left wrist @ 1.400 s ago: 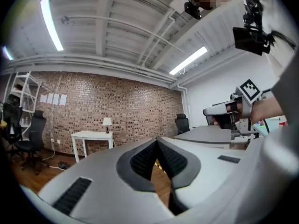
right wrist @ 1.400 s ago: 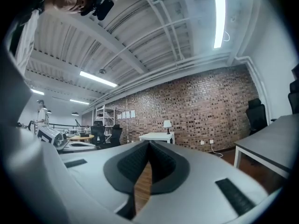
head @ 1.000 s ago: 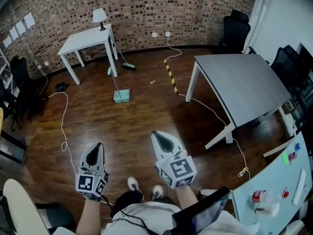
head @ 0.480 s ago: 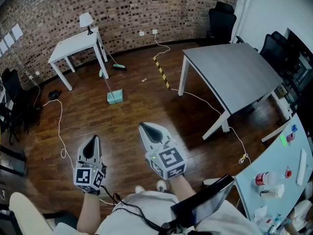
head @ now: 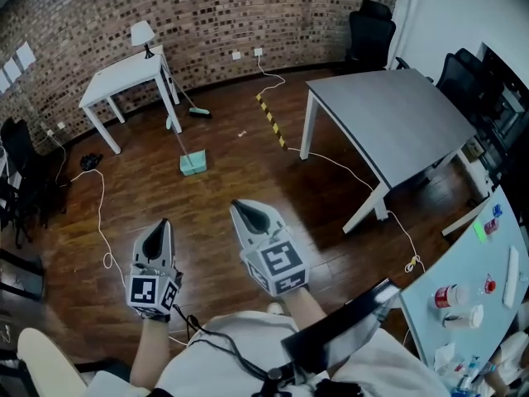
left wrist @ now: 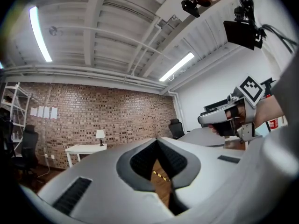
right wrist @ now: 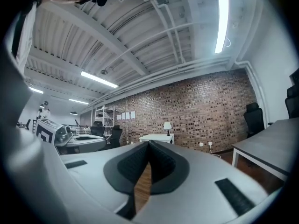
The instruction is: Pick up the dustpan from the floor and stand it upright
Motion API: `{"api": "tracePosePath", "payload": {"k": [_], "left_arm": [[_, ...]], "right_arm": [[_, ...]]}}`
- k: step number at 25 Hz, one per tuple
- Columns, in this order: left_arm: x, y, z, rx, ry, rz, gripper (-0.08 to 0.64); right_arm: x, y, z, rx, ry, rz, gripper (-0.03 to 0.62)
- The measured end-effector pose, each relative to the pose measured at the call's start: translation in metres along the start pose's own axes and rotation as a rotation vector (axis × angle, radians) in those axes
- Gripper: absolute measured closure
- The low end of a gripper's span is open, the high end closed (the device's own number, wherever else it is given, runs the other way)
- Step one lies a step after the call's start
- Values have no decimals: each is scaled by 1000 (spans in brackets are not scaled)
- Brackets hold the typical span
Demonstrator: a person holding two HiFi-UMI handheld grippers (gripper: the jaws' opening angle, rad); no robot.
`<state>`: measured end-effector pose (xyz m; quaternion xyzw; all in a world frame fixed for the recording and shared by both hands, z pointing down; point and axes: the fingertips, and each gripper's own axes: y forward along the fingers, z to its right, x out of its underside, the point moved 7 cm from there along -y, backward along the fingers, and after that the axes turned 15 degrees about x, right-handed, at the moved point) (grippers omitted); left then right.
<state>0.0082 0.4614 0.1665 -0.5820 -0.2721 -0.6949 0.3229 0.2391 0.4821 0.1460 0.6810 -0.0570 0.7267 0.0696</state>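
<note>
A teal dustpan (head: pixel 193 163) rests on the wooden floor far ahead, its long handle (head: pixel 177 135) running back toward the white table. Both grippers are held level near my body, well short of it. My left gripper (head: pixel 162 224) is shut and empty; its closed jaws (left wrist: pixel 157 140) frame only a sliver of floor. My right gripper (head: pixel 238 207) is also shut with nothing in it, its jaws (right wrist: pixel 148 143) meeting at the tips. The dustpan does not show in either gripper view.
A white table (head: pixel 124 71) with a lamp (head: pixel 142 33) stands at the back left, with a small broom (head: pixel 197 112) beside it. At the right is a grey table (head: pixel 388 118). Cables (head: pixel 103 213) and a yellow-black strip (head: pixel 270 121) lie on the floor. Black chairs (head: pixel 369 31) line the walls.
Both grippers have drifted slightly forward and up, still shut. The head view has shifted, and my shoes no longer show below the grippers.
</note>
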Motion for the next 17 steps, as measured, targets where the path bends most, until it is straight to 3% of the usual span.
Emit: {"api": "tracePosePath", "payload": {"k": [17], "left_arm": [[4,20,-9,3,-28,13,563]], "right_arm": [[-11,26,11,1,-12,22,609]]}}
